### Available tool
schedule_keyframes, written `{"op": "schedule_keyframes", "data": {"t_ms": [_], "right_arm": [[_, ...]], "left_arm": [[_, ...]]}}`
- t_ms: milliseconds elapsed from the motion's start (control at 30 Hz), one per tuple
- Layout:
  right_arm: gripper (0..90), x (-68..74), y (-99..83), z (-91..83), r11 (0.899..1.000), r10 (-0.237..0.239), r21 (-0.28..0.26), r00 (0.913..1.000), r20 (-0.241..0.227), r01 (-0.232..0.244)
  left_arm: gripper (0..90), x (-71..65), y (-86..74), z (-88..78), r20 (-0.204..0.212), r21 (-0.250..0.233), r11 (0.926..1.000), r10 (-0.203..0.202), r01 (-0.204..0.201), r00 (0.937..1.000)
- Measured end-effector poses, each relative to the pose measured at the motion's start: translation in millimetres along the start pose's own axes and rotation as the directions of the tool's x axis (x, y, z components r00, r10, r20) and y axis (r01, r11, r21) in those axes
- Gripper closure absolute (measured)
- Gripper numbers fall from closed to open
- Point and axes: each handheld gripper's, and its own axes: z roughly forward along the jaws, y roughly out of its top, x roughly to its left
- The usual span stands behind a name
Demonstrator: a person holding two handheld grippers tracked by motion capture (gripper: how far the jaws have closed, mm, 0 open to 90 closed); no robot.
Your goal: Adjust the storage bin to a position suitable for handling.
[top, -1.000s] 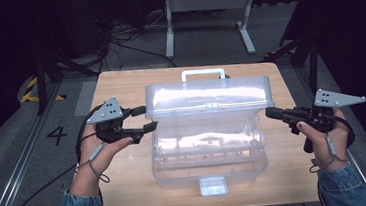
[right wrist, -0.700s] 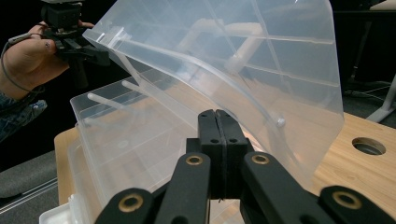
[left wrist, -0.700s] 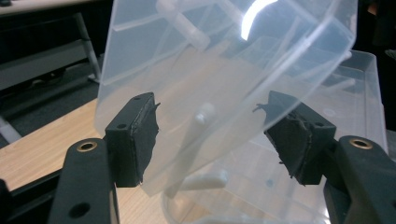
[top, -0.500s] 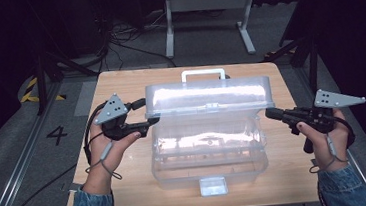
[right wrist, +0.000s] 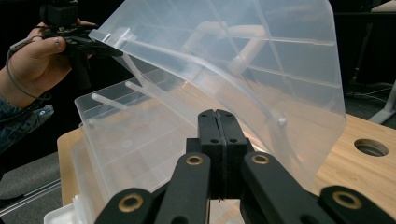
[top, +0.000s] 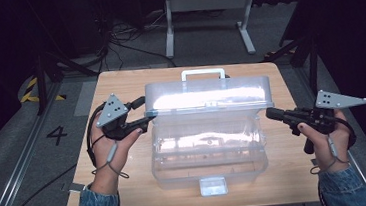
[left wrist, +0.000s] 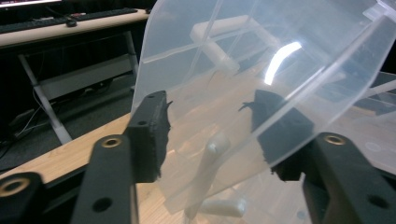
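Lid (top: 205,97) edge sits between the left gripper (top: 142,117)'s half-open jaws, which have just been closing, pads apparently not yet pressing. Right gripper (top: 272,113), shut and empty, hovers beside the box (top: 208,151) mid-table. Lid stands raised; lowering it likely remains.

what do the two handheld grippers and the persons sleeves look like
Both the left gripper and the right gripper are black, pistol-shaped tools with two flat black jaws joined by brass-coloured rivets. Each carries a grey three-cornered plate with small dark holes and trails a thin dark cable. The sleeves are blue denim.
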Motion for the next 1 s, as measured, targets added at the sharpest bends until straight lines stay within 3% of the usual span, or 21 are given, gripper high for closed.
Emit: {"op": "schedule_keyframes", "data": {"t_ms": [100, 300, 500, 633, 733, 800, 900, 1000], "right_arm": [[90.0, 2.0, -1.2, -0.5, 1.000, 0.000, 0.003, 1.0000, -0.008, 0.000], [90.0, 6.5, -5.1, -2.4, 1.000, -0.009, 0.007, 0.9996, -0.025, 0.009], [82.4, 16.7, -11.3, -7.8, 0.999, -0.023, 0.032, 0.9965, -0.080, 0.026], [77.6, 23.4, -16.1, -8.5, 0.995, -0.048, 0.082, 0.9905, -0.129, 0.059], [73.8, 27.2, -26.4, -3.2, 0.983, -0.063, 0.155, 0.9798, -0.190, 0.093], [72.3, 29.1, -32.5, -2.1, 0.985, -0.053, 0.150, 0.9703, -0.236, 0.090], [69.7, 31.7, -35.9, -3.8, 0.985, -0.082, 0.132, 0.9686, -0.235, 0.115], [71.1, 32.4, -36.5, -8.1, 0.988, -0.081, 0.113, 0.9703, -0.228, 0.109]], "left_arm": [[54.2, 0.3, 0.5, -0.4, -0.018, 0.028, 0.9992, 0.027, -0.027, 0.9995], [59.6, -3.2, 2.2, -0.4, -0.059, 0.037, 0.9991, 0.023, -0.020, 0.9980], [61.7, -2.6, 5.2, 1.4, -0.087, 0.041, 0.9991, 0.009, -0.006, 0.9962], [62.2, -1.1, 7.7, 2.3, -0.090, 0.051, 0.9987, 0.009, -0.005, 0.9959], [62.5, 0.6, 9.5, 3.4, -0.088, 0.058, 0.9983, -0.002, 0.007, 0.9961], [62.7, 1.1, 10.3, 4.3, -0.090, 0.058, 0.9982, -0.012, 0.017, 0.9959], [63.0, 2.3, 12.3, 5.7, -0.094, 0.063, 0.9978, -0.015, 0.021, 0.9954], [63.2, 3.1, 13.9, 6.9, -0.099, 0.065, 0.9977, -0.012, 0.019, 0.9950]]}}
